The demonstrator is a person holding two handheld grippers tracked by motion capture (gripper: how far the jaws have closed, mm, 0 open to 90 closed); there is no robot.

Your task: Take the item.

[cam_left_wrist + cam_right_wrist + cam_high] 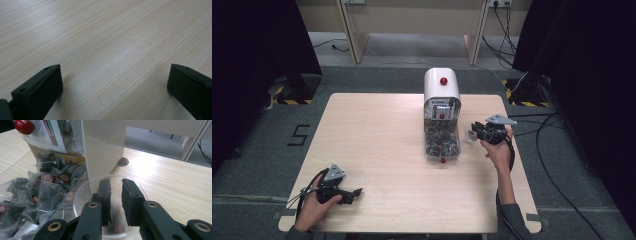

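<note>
A white tea-bag dispenser (441, 90) with red knobs stands at the table's far middle. Its clear front bin (442, 142) holds several dark tea bags (47, 192). My right gripper (473, 131) hovers just right of the bin. In the right gripper view its jaws (115, 183) are nearly together on a clear round cup (82, 195), close to the dispenser's white side wall (105, 150). My left gripper (358, 192) lies near the front left corner. In the left gripper view (113, 75) it stands wide open over bare wood with nothing between its jaws.
The light wooden table (377, 140) is bare on its left half. Cables (542, 135) run over the floor to the right. Dark curtains hang on both sides, and wooden furniture legs (352, 35) stand beyond the table.
</note>
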